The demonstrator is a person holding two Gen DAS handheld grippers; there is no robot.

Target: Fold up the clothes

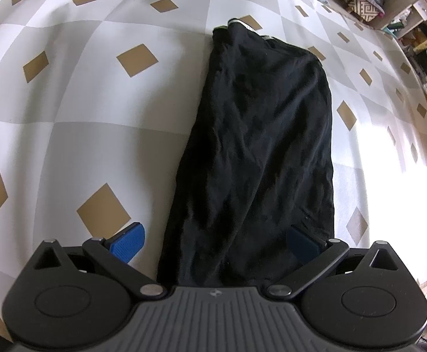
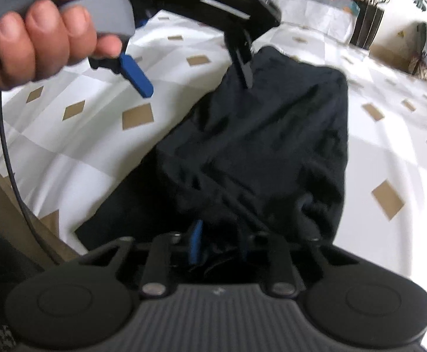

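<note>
Black garment [image 1: 257, 146]: lying lengthwise on my checked bedsheet [image 1: 81, 102]. My left gripper [image 1: 213, 242]: spread wide, astride its near end. My right gripper [image 2: 218, 246]: clenched on its hem.

black garment's [image 1: 254, 152] near end hidden behind left tool [image 1: 213, 240], right-wrist view motion-blurred, shelf clutter [image 1: 413, 14] unreadably small

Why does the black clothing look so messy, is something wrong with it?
Nothing looks torn or spilled. The black garment just lies rumpled in a long, slightly crooked strip on the checked sheet, with its near end bunched up in the shut right gripper.
</note>
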